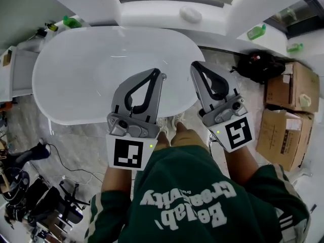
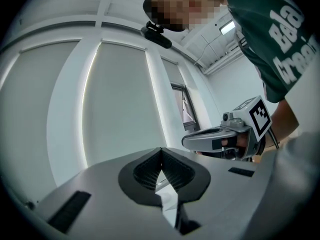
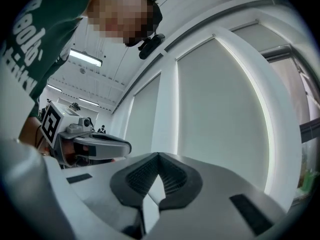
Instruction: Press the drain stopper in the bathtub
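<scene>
Nearest, at 6 o'clock in the head view, is the person's green printed shirt [image 1: 202, 206]. Just ahead of it both arms reach out side by side over the tub's near rim. The left hand-held gripper [image 1: 158, 72] points toward 12 o'clock with its jaws clenched tip to tip and nothing between them. The left gripper view shows only pale wall past the ribbed pads. The right hand-held gripper [image 1: 195, 65] is beside it at 1 o'clock, also clenched and empty.

The person's shoes [image 1: 169, 122] stand on the floor between the two. Beyond lies the white oval bathtub [image 1: 76, 75]. The small round metal drain stopper [image 1: 163, 76] shows in its basin just beside the left tool's tip.

Farther off, cardboard boxes [image 1: 291, 87] sit at 3 o'clock and a green bottle [image 1: 71, 22] at 10 o'clock.
</scene>
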The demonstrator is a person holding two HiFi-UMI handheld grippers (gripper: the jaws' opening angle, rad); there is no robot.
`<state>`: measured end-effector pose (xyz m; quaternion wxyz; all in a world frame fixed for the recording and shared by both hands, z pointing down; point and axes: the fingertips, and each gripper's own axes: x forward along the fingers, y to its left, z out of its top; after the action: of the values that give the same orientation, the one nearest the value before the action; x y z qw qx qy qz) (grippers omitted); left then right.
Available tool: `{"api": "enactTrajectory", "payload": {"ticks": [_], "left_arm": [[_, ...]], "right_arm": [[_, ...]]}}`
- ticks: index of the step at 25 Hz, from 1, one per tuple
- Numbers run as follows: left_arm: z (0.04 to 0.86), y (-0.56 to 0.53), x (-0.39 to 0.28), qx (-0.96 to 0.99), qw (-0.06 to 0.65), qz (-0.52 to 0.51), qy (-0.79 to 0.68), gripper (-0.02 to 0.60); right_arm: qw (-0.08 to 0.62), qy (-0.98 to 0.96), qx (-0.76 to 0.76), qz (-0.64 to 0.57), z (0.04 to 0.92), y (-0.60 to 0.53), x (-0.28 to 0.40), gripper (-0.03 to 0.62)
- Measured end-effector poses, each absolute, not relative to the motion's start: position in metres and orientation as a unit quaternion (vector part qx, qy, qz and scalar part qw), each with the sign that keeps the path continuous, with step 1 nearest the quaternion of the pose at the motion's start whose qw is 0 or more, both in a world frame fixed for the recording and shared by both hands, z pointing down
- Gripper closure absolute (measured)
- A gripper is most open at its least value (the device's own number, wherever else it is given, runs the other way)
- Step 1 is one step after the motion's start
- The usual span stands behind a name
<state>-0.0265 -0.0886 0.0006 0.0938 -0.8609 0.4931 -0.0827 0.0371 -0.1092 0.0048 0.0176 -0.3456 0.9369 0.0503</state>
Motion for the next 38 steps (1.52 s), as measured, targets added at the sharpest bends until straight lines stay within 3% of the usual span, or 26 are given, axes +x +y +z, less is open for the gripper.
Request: {"api": "enactTrajectory", "payload": {"ticks": [12,28,38], "left_arm": [[0.105,-0.110,-0.050,-0.837,0.029,-0.131,0.530,0.580],[0.285,-0.123,-0.116,-0.853,-0.027,-0.148,0.500,0.580],[0.382,-0.142,-0.116,-0.838,-0.090,-0.137,0.521,0.580]], "right_arm": [[-0.049,0.964,-0.259,-0.019,0.135,-0.117,0.018,0.582],[-0.143,0.944,-0.293,-0.056,0.308,-0.118,-0.042,0.582],[-0.174,0.937,-0.290,-0.086,0.406,-0.141,-0.045,0.582]]}}
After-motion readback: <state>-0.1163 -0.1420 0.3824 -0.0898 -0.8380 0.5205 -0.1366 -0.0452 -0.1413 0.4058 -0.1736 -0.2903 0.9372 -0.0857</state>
